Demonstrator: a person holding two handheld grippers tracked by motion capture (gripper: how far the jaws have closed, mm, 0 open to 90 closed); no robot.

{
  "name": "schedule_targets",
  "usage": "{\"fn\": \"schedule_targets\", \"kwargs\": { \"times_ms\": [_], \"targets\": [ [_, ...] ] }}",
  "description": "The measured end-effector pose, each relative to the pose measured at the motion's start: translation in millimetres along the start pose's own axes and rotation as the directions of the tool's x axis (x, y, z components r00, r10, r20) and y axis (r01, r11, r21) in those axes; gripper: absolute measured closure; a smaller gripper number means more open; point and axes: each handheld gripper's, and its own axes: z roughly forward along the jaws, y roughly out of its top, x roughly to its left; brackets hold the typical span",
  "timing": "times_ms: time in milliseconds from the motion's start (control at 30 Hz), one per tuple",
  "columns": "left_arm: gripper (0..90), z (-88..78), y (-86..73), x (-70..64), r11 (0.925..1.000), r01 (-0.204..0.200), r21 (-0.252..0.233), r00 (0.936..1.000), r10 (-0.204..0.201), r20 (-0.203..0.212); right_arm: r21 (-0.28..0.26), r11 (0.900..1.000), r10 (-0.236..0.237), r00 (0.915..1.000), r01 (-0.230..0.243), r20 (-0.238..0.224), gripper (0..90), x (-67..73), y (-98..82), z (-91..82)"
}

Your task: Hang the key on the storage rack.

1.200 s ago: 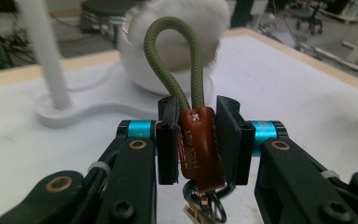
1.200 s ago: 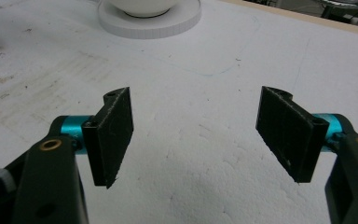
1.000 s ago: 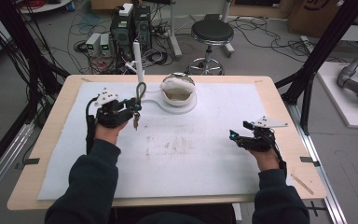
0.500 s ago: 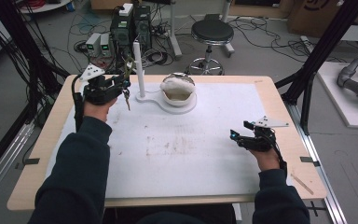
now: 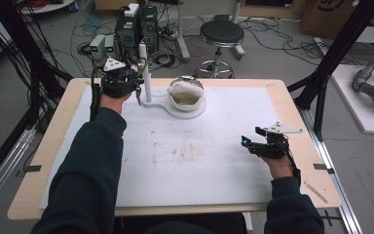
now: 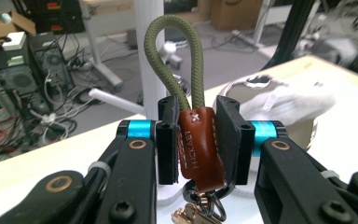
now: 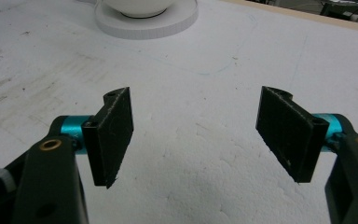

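Observation:
My left gripper (image 5: pixel 137 82) is shut on a key fob: its pads press the brown leather tab (image 6: pixel 200 144). An olive rope loop (image 6: pixel 172 51) stands up from the tab, and keys (image 6: pixel 191 215) hang below it. The loop (image 5: pixel 141 63) is held just left of the upright white post (image 5: pixel 146 73), near its top. The post rises from a white stand (image 5: pixel 168 105) that also carries a white bowl (image 5: pixel 186 92). My right gripper (image 5: pixel 246 142) rests low over the white mat at the right, jaws open and empty (image 7: pixel 200 135).
A white mat (image 5: pixel 199 165) covers most of the wooden table (image 5: pixel 292 102). Beyond the far edge are computer cases (image 5: pixel 136 24), cables and a stool (image 5: pixel 221 34). A black frame post (image 5: pixel 328 63) rises at the right.
The left hand lifted the key fob and carried it away from the person, first to the far left, then right to the post's top. The right gripper stayed put.

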Motion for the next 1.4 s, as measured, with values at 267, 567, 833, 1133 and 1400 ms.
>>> {"fn": "schedule_targets", "kwargs": {
  "times_ms": [267,567,833,1133,1400],
  "targets": [
    [70.1,11.8,-5.3,-1.0,0.9989,-0.004,0.046,0.9997,0.005,-0.023,0.003,1.000,0.002,1.0000,-0.002,-0.004,27.9,-0.2,-0.7,0.9],
    [57.0,14.0,-24.2,2.4,0.9958,0.073,0.054,0.9972,-0.073,-0.016,0.000,1.000,0.002,1.0000,-0.002,-0.005,27.9,-0.2,-0.7,-0.2],
    [21.8,-13.5,-52.4,16.2,0.9890,0.146,-0.021,0.9847,-0.144,0.099,0.003,1.000,0.005,1.0000,-0.005,-0.002,27.8,-0.1,-1.1,-1.0],
    [21.9,-48.1,-74.2,14.0,0.9875,0.084,-0.133,0.9829,-0.060,0.174,0.008,1.000,0.000,1.0000,0.000,-0.006,27.8,0.6,-1.2,0.2],
    [21.9,-68.8,-102.3,-1.5,0.9843,0.032,-0.174,0.9819,0.001,0.189,0.004,1.000,-0.004,0.9999,0.004,-0.009,26.4,-0.2,-1.8,0.2]
  ]
}}
